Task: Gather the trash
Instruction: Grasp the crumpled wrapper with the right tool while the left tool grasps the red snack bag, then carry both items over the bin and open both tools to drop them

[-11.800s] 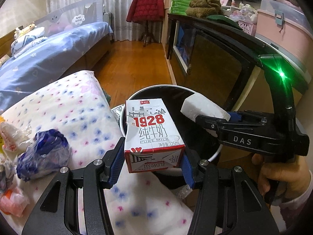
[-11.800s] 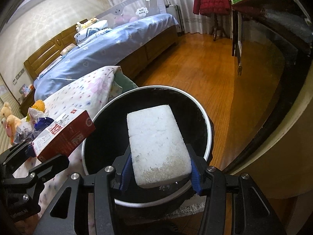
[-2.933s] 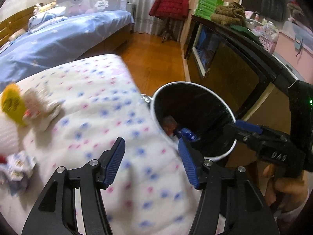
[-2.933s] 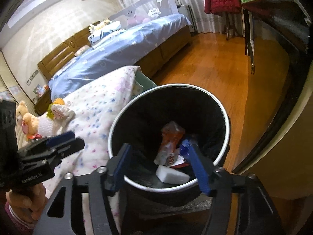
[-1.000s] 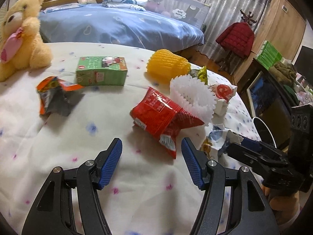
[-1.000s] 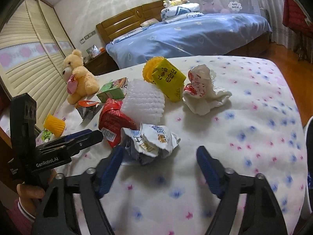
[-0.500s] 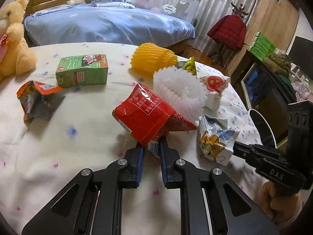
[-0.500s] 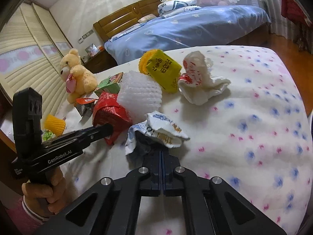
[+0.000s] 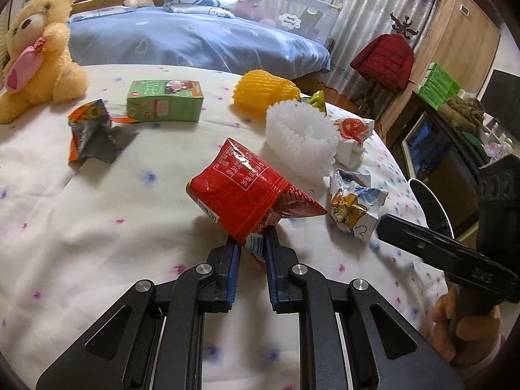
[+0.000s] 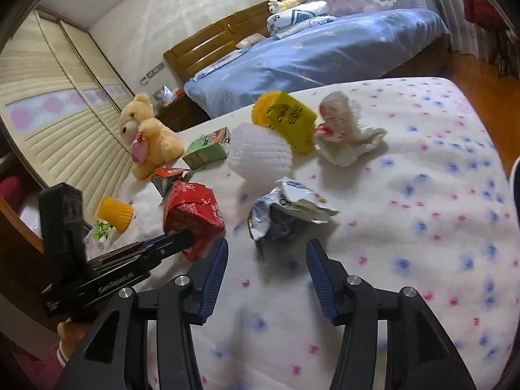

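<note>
Trash (image 9: 250, 195) on floral quilt (image 9: 81, 227), bedroom, left claw (image 9: 253, 250) pinching red wrapper, right claw (image 10: 266, 253) released.

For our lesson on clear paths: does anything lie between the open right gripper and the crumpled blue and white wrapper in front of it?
Nothing visible does. The right gripper, whose jaws have just been opening, faces the wrapper across bare bedspread.
</note>
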`<control>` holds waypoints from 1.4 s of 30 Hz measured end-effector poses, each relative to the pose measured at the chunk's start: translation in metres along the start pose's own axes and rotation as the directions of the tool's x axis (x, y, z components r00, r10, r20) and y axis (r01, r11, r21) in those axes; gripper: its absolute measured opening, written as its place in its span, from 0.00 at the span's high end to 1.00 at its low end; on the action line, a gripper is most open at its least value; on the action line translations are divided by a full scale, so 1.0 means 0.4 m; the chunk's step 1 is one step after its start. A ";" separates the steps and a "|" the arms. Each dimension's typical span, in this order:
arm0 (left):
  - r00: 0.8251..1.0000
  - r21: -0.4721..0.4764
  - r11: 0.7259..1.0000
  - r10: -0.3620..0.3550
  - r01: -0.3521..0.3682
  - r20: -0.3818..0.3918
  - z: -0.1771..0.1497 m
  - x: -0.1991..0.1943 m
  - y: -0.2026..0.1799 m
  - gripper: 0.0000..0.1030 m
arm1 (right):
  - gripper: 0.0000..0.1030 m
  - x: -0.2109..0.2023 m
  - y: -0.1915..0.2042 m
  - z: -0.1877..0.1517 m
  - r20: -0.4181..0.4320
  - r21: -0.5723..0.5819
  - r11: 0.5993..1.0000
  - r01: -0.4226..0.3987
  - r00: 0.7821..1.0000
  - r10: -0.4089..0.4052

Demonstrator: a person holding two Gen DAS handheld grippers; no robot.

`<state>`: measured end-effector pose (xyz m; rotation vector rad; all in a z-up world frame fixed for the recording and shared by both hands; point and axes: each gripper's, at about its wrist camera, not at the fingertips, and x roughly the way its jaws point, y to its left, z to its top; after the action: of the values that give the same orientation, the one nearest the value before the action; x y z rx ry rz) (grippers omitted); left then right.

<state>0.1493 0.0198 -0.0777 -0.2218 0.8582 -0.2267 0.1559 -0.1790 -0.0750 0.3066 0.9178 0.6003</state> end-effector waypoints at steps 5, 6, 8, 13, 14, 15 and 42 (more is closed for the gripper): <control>1.000 -0.001 1.000 -0.008 0.008 0.000 -0.004 -0.006 -0.003 0.87 | 0.83 0.053 0.002 0.018 -0.009 -0.001 0.999 0.051 0.999 -0.051; 1.000 0.002 1.000 -0.012 0.012 -0.001 -0.006 -0.006 -0.008 0.87 | 0.87 0.059 -0.001 0.019 -0.017 0.002 0.998 0.056 0.998 -0.056; 1.000 0.010 1.000 -0.023 0.023 -0.003 -0.011 -0.006 -0.023 0.87 | 0.90 0.046 -0.003 0.015 -0.006 0.003 0.999 0.051 0.999 -0.051; 0.998 0.049 0.997 -0.059 0.059 -0.012 -0.020 -0.003 -0.078 0.87 | 0.91 -0.017 -0.009 -0.007 0.027 -0.022 0.998 0.067 0.997 -0.066; 0.998 0.059 0.996 -0.067 0.068 -0.014 -0.020 -0.002 -0.092 0.87 | 0.91 -0.030 -0.015 -0.010 0.034 -0.021 0.997 0.074 0.997 -0.073; 0.997 0.073 0.994 -0.079 0.080 -0.017 -0.021 0.000 -0.111 0.87 | 0.91 -0.045 -0.022 -0.015 0.040 -0.018 0.997 0.080 0.996 -0.080; 0.975 0.285 0.933 -0.203 0.222 -0.094 -0.035 0.060 -0.454 0.87 | 0.91 -0.341 -0.278 -0.081 0.167 0.148 0.955 0.256 0.945 -0.280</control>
<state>0.1342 -0.1616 -0.0526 -0.0279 0.8515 -0.5629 0.1058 -0.3501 -0.0601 0.3370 0.7998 0.2576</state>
